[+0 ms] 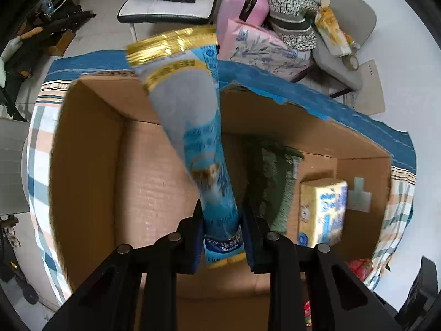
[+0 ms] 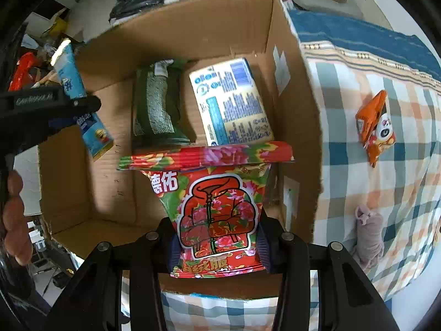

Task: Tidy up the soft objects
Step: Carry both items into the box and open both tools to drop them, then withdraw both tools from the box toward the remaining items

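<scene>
My left gripper (image 1: 222, 237) is shut on a blue and gold soft pack (image 1: 190, 127) and holds it upright over the open cardboard box (image 1: 91, 165). It also shows in the right wrist view (image 2: 82, 102). My right gripper (image 2: 217, 237) is shut on a red floral pack (image 2: 217, 201) above the box's near edge (image 2: 82, 204). Inside the box lie a green towel (image 2: 157, 102) and a yellow and blue tissue pack (image 2: 231, 102).
The box stands on a checked cloth (image 2: 372, 143). An orange packet (image 2: 374, 124) and a grey soft toy (image 2: 369, 231) lie on the cloth to the right. Pink packs and bags (image 1: 264, 47) sit on a chair beyond the bed.
</scene>
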`<state>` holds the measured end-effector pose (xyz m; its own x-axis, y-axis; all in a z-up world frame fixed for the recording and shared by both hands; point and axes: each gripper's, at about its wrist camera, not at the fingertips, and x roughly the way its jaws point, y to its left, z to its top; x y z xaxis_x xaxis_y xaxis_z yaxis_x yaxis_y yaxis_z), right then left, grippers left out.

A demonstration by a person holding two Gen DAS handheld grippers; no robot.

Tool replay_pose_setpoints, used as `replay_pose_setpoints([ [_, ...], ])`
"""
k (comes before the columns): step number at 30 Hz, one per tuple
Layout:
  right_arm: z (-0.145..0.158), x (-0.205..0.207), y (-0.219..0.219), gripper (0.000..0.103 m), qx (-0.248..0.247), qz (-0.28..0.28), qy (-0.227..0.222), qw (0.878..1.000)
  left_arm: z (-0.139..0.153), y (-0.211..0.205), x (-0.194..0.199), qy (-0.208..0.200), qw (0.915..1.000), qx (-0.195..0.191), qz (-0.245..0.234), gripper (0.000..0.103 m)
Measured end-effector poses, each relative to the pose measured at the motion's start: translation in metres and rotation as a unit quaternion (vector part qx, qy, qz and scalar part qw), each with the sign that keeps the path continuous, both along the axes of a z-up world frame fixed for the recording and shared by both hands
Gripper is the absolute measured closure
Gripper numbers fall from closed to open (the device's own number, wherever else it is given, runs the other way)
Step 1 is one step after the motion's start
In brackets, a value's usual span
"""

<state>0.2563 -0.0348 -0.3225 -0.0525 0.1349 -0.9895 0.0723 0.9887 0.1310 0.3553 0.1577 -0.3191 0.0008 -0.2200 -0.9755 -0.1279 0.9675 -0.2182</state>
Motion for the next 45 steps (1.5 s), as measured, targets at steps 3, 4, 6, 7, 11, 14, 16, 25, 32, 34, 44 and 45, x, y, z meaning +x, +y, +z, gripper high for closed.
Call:
replay_pose_setpoints([
  [3,-0.008,0.002,0.004,0.056,-0.006,0.001,0.007,1.000,-0.009,-0.001,0.006,0.007,0.9999,0.009,-0.006,0.081],
  [4,-0.010,0.003,0.004,0.056,-0.006,0.001,0.008,1.000,-0.011,-0.002,0.007,0.008,0.9999,0.011,-0.007,0.080],
  [6,-0.014,0.005,0.006,0.055,-0.013,0.004,0.016,1.000,-0.013,-0.001,0.009,0.012,0.9997,0.021,-0.008,0.079],
  [7,-0.015,0.005,0.007,0.055,-0.014,0.004,0.020,1.000,-0.014,-0.001,0.009,0.015,0.9996,0.022,-0.008,0.079],
  [11,-0.020,0.008,0.009,0.051,-0.014,0.006,0.026,1.000,-0.010,0.001,0.006,0.021,0.9992,0.033,-0.001,0.074],
  [14,-0.015,0.011,0.011,0.043,-0.016,0.010,0.020,1.000,-0.007,0.003,0.004,0.020,0.9992,0.034,-0.001,0.071],
  [16,-0.007,0.009,0.013,0.038,-0.017,0.012,0.013,1.000,-0.003,0.005,-0.001,0.019,0.9994,0.030,0.002,0.068],
  [25,0.024,0.005,0.008,0.011,-0.027,0.022,-0.016,0.999,0.044,0.007,-0.048,-0.041,0.9981,0.040,-0.022,0.035],
  [32,0.046,-0.013,0.008,0.000,-0.040,0.035,-0.050,0.997,0.079,0.008,-0.094,-0.084,0.9950,0.046,-0.029,0.014],
  [34,0.054,-0.019,0.011,0.000,-0.047,0.040,-0.061,0.996,0.089,0.008,-0.105,-0.096,0.9937,0.051,-0.027,0.013],
  [44,0.098,-0.057,0.014,0.000,-0.056,0.049,-0.112,0.991,0.123,0.007,-0.155,-0.142,0.9869,0.073,-0.020,0.009],
  [45,0.101,-0.060,0.014,0.000,-0.055,0.048,-0.116,0.991,0.126,0.007,-0.160,-0.145,0.9864,0.075,-0.020,0.006],
])
